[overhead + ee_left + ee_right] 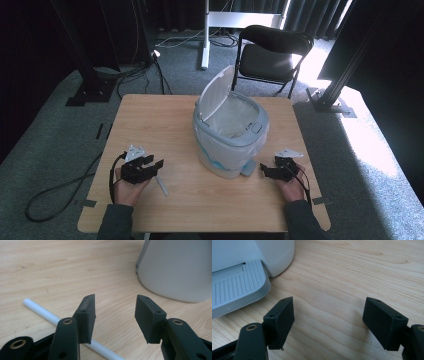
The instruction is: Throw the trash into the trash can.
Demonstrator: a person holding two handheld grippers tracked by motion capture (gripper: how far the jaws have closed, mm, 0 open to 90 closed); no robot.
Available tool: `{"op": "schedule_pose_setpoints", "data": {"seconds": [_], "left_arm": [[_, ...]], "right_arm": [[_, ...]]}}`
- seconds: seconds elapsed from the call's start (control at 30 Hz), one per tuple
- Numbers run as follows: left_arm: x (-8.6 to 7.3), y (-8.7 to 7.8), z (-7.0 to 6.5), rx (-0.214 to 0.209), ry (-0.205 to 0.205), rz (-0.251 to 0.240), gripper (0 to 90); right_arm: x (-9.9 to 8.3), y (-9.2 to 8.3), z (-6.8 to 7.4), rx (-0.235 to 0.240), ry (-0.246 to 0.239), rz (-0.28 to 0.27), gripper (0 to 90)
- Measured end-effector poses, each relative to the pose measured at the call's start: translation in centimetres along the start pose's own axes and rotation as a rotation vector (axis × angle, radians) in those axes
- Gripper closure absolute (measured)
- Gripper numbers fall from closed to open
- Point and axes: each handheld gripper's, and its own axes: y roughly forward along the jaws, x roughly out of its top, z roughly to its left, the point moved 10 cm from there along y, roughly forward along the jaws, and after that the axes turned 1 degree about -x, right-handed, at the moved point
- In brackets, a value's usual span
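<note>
A white pedal bin (230,132) stands in the middle of the wooden table (150,115), its lid tipped up and back and a clear liner inside. A thin white tube (161,185) lies flat on the table to the bin's left. My left gripper (154,161) sits low over the table with its jaws open. In the left gripper view the tube (37,308) runs under the left jaw, nothing lies between the jaws of this gripper (115,312), and the bin wall (175,267) is ahead to the right. My right gripper (328,315) is open and empty, just right of the bin's pedal (237,285).
A black folding chair (272,52) stands behind the table's far edge. Black cables (55,192) trail over the carpet at the left. Dark frame posts (340,85) stand at both back corners. Bare wood lies in front of the bin (215,200).
</note>
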Motion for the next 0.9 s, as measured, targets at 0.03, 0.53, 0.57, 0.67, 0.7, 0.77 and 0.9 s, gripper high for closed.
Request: {"op": "schedule_pose_setpoints", "data": {"seconds": [0.03, 0.53, 0.57, 0.67, 0.7, 0.77, 0.9], "left_arm": [[-0.2, 0.1, 0.0, 0.002, -0.001, 0.002, 51.0], [-2.1, 1.1, 0.4, 0.082, 0.027, 0.063, 43.6], [-2.2, 1.1, 0.5, 0.087, 0.028, 0.065, 43.5], [-2.5, 1.2, 0.7, 0.103, 0.018, 0.071, 40.2], [-2.6, 1.3, 0.9, 0.11, 0.013, 0.075, 39.7], [-2.7, 1.3, 1.1, 0.122, 0.012, 0.082, 38.2], [-3.0, 1.5, 1.3, 0.139, 0.009, 0.097, 34.1]], "right_arm": [[0.0, 0.0, 0.0, 0.0, 0.0, 0.0, 24.5], [0.0, 0.0, 0.0, 0.0, 0.001, 0.0, 24.5], [0.0, 0.0, 0.0, 0.0, 0.0, 0.0, 24.5], [0.0, 0.0, 0.0, 0.0, 0.001, 0.0, 24.5], [0.0, 0.0, 0.0, 0.0, 0.001, 0.0, 24.4], [0.0, 0.0, 0.0, 0.0, 0.001, 0.0, 24.5], [0.0, 0.0, 0.0, 0.0, 0.001, 0.0, 24.4]]}}
